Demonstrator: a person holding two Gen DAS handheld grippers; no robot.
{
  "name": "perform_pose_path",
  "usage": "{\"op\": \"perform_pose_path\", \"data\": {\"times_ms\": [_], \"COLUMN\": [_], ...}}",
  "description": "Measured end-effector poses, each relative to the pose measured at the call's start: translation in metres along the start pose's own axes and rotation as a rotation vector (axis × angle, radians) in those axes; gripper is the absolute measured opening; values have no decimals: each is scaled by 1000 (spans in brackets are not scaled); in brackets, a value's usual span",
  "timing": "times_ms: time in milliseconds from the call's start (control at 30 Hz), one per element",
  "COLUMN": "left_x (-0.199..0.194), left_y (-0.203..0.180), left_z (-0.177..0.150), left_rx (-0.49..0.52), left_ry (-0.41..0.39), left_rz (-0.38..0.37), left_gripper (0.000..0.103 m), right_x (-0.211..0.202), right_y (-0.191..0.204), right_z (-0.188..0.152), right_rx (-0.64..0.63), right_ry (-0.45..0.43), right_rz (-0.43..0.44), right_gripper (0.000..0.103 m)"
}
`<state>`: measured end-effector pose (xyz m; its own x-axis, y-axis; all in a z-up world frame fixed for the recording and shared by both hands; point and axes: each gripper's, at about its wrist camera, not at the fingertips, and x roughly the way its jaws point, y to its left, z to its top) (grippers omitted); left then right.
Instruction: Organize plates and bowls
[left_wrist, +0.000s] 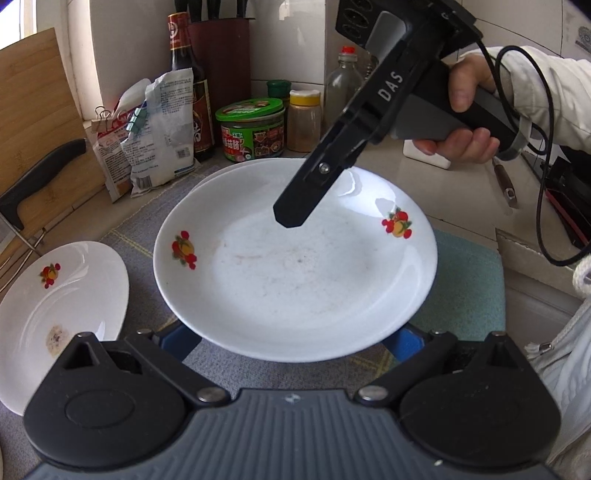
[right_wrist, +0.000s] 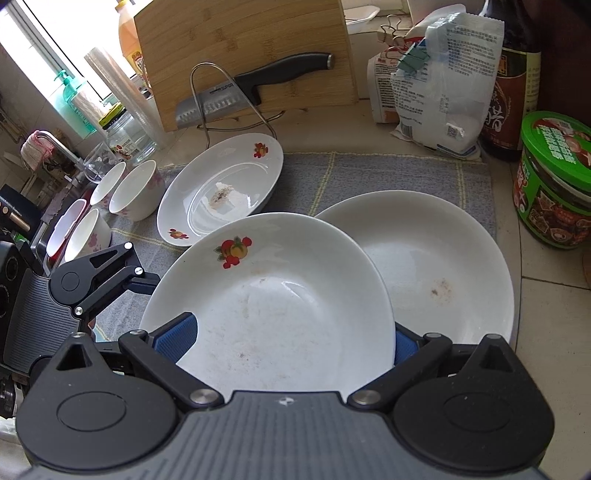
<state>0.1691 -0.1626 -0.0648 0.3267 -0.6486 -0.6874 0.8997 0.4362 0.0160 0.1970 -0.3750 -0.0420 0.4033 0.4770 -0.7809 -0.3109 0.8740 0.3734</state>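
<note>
White china fills both views: you hold a fruit-printed plate (left_wrist: 295, 258) between the two grippers, lifted above the grey cloth mat (right_wrist: 369, 173) that covers the counter. Your left gripper (left_wrist: 291, 343) has its blue pads at the plate's near rim, one on each side, so it seems clamped there, though the rim hides the actual contact. Your right gripper (right_wrist: 291, 339) meets the same plate from the opposite side, its blue pads likewise hugging the rim; I judge it closed on the plate too. A round plate has no long axis; it faces upward, tilted slightly. Just beyond it, toward the mat's right edge and partly under its far rim, lies a plain white plate (right_wrist: 443, 266), the likely stacking target. A third plate (right_wrist: 221, 192) sits toward the mat's far left corner, and four small floral bowls (right_wrist: 136, 192) crowd the mat's left edge. The left gripper is nearer those.
</note>
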Motion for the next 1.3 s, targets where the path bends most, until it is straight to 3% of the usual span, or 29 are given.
{"op": "perform_pose_path", "data": {"times_ms": [567, 1300], "left_x": [33, 52], "left_y": [10, 23], "left_z": [28, 33], "left_rx": [15, 8], "left_ry": [6, 21], "left_rz": [-29, -43], "left_gripper": [101, 101], "right_x": [0, 9], "right_y": [-44, -59], "right_z": [7, 6], "right_rx": [66, 86], "right_ry": [-17, -2], "right_rz": [-22, -52], "right_gripper": [103, 103]}}
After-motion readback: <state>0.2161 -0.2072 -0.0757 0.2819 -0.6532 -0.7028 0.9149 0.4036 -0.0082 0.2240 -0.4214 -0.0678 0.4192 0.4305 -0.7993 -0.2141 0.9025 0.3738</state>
